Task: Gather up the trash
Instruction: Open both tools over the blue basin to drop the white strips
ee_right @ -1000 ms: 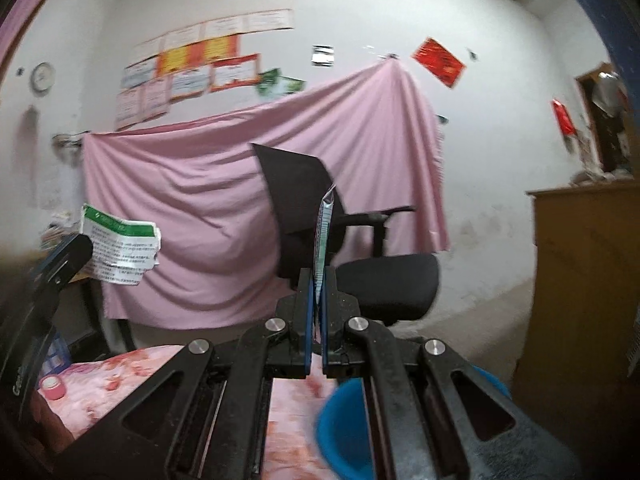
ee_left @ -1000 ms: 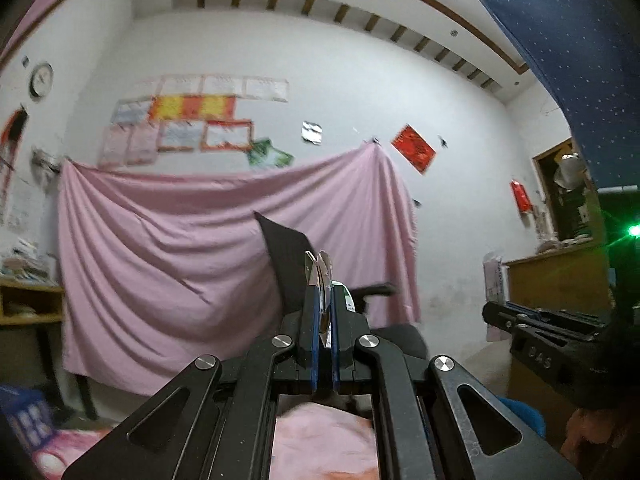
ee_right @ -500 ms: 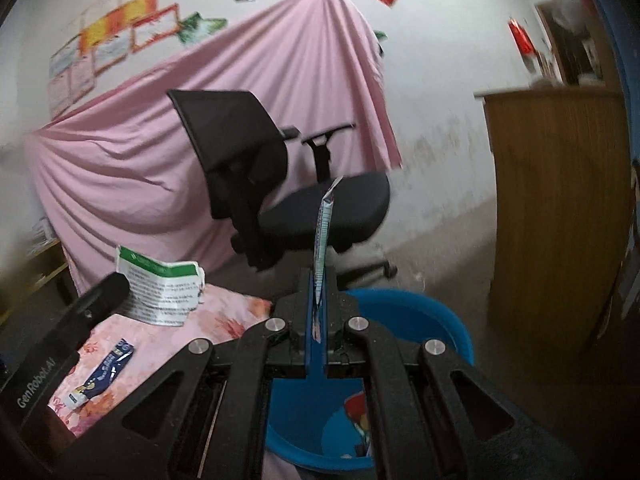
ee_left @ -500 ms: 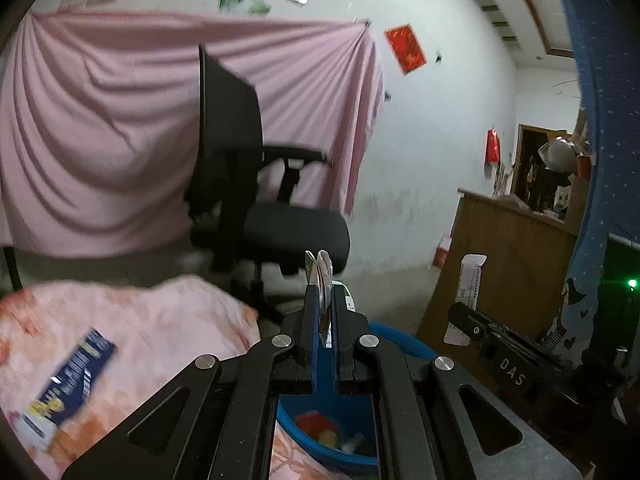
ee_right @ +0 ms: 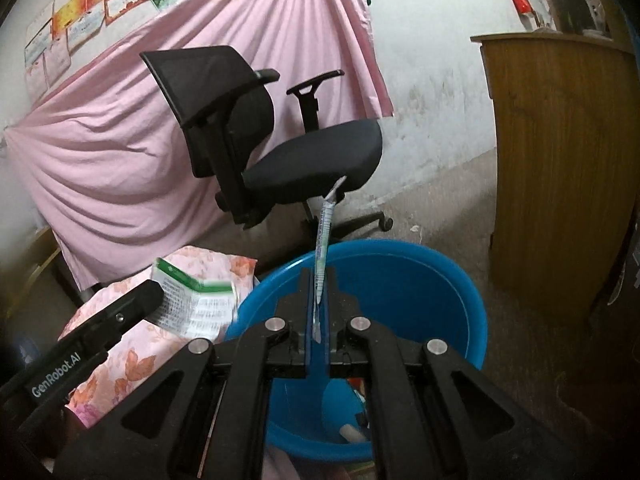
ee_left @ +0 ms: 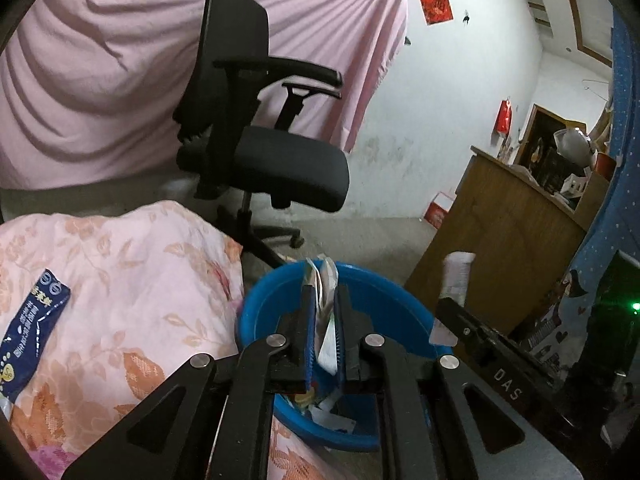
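While both hovered over the round blue plastic basin [ee_right: 460,304], the left hand-held gripper [ee_left: 323,316] pinched a crumpled white leaflet [ee_left: 326,320]. The right hand-held gripper [ee_right: 319,300] clamped a thin white sachet [ee_right: 323,236] upright. A dark blue wrapper [ee_left: 30,328] lay left, on the floral pink bedspread [ee_left: 132,280].

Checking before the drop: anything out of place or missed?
One dark blue wrapper lies uncollected on the floral cloth, outside the blue tub. Left tongs and right tongs each pinch trash over the tub.
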{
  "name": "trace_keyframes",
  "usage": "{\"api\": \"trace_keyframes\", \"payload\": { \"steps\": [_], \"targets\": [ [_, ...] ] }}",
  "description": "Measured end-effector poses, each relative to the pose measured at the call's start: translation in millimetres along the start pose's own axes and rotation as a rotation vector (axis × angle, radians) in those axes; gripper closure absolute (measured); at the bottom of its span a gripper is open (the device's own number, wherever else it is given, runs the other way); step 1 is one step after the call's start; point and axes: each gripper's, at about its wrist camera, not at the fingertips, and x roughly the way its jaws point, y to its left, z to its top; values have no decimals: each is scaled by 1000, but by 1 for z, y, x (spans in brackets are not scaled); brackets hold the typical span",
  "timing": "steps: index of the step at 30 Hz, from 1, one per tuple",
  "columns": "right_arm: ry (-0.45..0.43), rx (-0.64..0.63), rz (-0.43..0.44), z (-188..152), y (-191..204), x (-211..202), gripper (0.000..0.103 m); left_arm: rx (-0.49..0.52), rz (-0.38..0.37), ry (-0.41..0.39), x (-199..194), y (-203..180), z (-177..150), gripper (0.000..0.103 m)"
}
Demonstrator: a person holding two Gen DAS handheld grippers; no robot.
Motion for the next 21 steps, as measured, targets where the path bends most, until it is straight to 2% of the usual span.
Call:
{"api": "trace_keyframes", "payload": {
  "steps": [3, 7, 8, 12, 15, 21],
  "targets": [
    [11, 8, -8, 0, -1, 3, 67, -10, 4, 24, 4, 2, -1, 92],
    [12, 16, -16, 1, -4, 3, 65, -35, 1, 12, 3, 10, -3, 72],
    [10, 19, -17, 1, -5, 3, 65, -45, 3, 2, 1, 12, -3, 71],
    [7, 20, -14, 2, -4, 3, 51, -46, 20, -10, -7, 17, -1, 70],
    [-5, 8, -6, 3, -1, 1, 42, -41, 42, -32, -17, 21, 1, 64],
    [-112, -26, 35, 8, 16, -18, 21, -21, 110, -140, -52, 35, 5, 52]
  ]
}}
